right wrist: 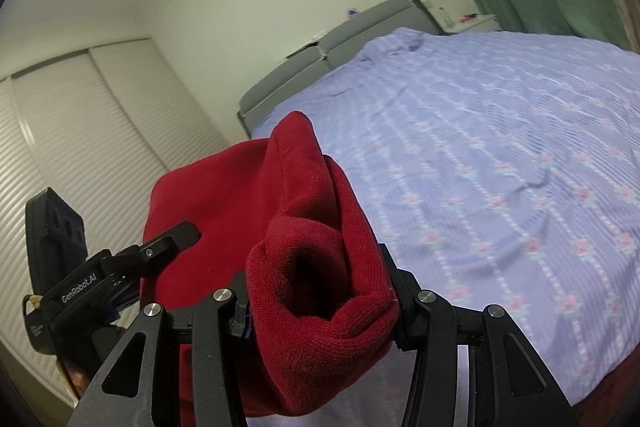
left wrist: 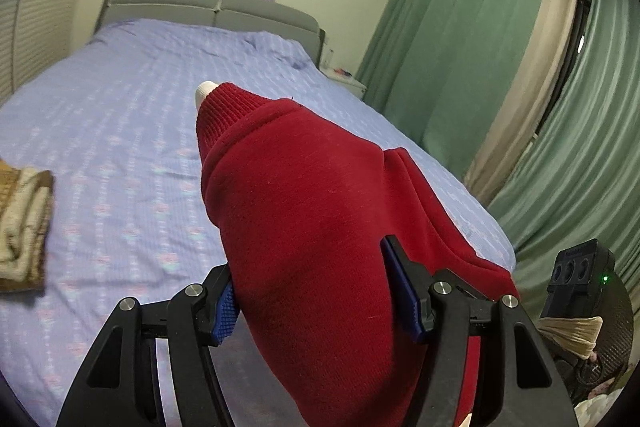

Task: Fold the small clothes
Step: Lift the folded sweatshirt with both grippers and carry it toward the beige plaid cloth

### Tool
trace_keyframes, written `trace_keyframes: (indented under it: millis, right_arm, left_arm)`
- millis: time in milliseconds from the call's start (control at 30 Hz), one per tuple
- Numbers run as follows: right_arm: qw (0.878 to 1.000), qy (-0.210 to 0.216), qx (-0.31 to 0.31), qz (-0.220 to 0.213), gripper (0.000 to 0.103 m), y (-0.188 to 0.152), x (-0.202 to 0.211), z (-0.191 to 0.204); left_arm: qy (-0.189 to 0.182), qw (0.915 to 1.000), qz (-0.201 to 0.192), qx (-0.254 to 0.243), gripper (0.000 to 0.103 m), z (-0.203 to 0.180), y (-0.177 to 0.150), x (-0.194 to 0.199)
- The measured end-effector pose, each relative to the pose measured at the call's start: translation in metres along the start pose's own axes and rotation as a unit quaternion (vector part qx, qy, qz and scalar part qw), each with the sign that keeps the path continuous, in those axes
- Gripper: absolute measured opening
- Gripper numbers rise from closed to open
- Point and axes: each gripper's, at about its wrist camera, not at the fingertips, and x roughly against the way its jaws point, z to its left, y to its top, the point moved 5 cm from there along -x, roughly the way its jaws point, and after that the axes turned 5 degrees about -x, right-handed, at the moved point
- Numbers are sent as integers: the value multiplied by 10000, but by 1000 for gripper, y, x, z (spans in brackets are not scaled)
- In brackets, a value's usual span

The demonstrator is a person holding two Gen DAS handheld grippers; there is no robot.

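Note:
A red fleece garment [left wrist: 312,187] with a ribbed cuff and a white tip [left wrist: 206,89] hangs bunched above the bed. My left gripper [left wrist: 316,291] is shut on one thick bundle of it, both blue pads [left wrist: 226,307] pressed into the cloth. In the right wrist view the same red garment [right wrist: 224,195] is rolled into a fat fold, and my right gripper [right wrist: 320,301] is shut on that fold. One finger [right wrist: 176,233] of the left gripper lies against the cloth to the left there. The cloth hides most of both grippers' inner pads.
The bed with a lilac flowered sheet [left wrist: 132,131] lies ahead, with a grey headboard [left wrist: 208,7] at its far end. A folded beige cloth [left wrist: 24,227] lies at the sheet's left edge. Green curtains [left wrist: 452,39] hang on the right, and slatted wardrobe doors [right wrist: 80,131] stand on the left.

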Motion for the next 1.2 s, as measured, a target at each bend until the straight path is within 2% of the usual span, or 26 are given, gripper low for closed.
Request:
trace_keyframes:
  millis: [367, 633, 967, 1200]
  right_arm:
    - [9969, 426, 525, 393, 49, -35, -44, 96]
    - [9931, 567, 755, 699, 49, -62, -81, 147]
    - [9868, 704, 1094, 965, 49, -85, -120, 197]
    - [9840, 860, 1183, 1016, 47, -102, -142, 227]
  left_arm:
    - [586, 9976, -229, 284, 63, 91, -5, 70]
    - [956, 9949, -190, 269, 63, 148, -7, 101]
    - [1122, 9934, -144, 194, 63, 208, 2, 125]
    - [1208, 9921, -105, 320, 63, 250, 11, 133]
